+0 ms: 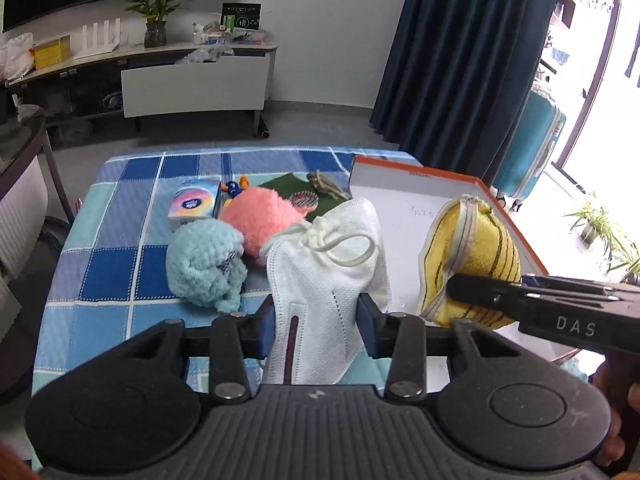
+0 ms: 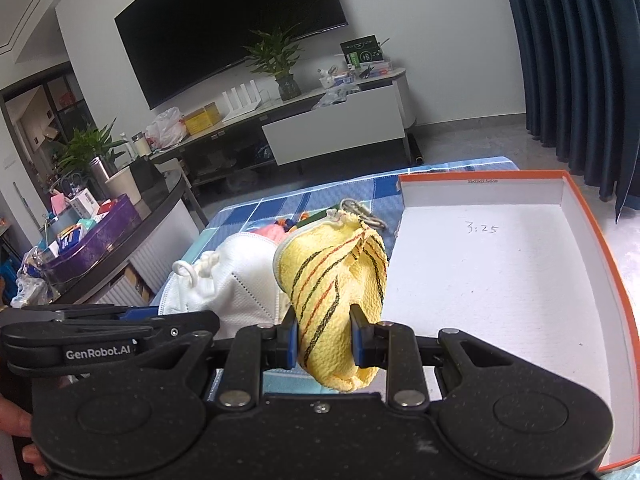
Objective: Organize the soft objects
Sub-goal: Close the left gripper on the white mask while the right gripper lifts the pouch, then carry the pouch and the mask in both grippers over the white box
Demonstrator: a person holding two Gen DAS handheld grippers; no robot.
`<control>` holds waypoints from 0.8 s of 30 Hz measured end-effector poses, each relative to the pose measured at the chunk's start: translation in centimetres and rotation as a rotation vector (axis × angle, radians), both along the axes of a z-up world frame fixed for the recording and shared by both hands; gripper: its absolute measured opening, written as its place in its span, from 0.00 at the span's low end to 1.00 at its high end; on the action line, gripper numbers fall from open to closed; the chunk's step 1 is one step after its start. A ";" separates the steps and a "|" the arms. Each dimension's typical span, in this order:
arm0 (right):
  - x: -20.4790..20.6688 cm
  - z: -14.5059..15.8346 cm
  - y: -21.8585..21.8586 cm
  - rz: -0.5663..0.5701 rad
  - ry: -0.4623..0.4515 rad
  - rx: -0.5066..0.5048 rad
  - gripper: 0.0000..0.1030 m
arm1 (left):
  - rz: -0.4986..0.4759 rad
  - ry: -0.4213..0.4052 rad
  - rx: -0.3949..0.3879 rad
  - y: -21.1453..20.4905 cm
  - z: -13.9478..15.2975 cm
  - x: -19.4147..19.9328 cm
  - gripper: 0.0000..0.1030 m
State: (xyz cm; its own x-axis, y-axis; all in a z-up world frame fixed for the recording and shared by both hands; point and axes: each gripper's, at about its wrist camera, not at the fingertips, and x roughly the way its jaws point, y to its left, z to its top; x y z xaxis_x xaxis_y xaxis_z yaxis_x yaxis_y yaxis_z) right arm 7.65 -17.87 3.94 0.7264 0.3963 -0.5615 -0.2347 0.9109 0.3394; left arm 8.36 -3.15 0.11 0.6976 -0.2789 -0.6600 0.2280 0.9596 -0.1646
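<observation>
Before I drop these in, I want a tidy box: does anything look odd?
Nothing is spilled or damaged. The orange-rimmed box holds nothing yet; the left tongs grip a white mask, the right tongs a yellow striped cloth.

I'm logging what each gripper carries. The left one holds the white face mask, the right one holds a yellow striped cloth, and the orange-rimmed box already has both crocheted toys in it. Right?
Not quite: the orange-rimmed box is empty, as the right wrist view shows. The blue crocheted toy and pink one lie on the checked cloth. The rest holds.
</observation>
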 end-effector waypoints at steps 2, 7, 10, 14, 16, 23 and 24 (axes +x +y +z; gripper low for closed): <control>0.1 0.2 -0.4 -0.011 -0.005 -0.006 0.30 | 0.006 0.000 -0.005 -0.3 0.2 0.3 0.40; 0.3 0.7 -1.9 -0.046 -0.012 -0.009 0.30 | 0.008 -0.012 -0.011 -1.2 0.9 0.8 0.40; 0.5 1.0 -2.7 -0.067 -0.019 -0.013 0.30 | 0.003 -0.020 -0.012 -1.9 1.3 1.3 0.40; 0.8 1.3 -3.8 -0.090 -0.024 -0.017 0.30 | -0.013 -0.026 -0.022 -3.1 1.6 1.8 0.40; 0.9 1.4 -4.3 -0.101 -0.027 -0.018 0.30 | -0.020 -0.028 -0.026 -3.7 1.7 2.1 0.41; 1.3 1.4 -6.0 -0.144 -0.018 -0.030 0.30 | -0.051 -0.008 -0.036 -5.6 1.3 3.0 0.41; 1.4 1.4 -6.3 -0.150 -0.017 -0.034 0.30 | -0.052 -0.004 -0.039 -5.8 1.2 3.2 0.41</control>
State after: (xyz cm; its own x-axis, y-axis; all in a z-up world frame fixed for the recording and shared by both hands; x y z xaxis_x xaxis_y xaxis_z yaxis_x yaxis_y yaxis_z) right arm 9.02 -24.16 5.34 0.7857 0.2637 -0.5595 -0.1004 0.9470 0.3052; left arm 11.56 -8.95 1.34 0.6837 -0.3403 -0.6456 0.2785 0.9393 -0.2003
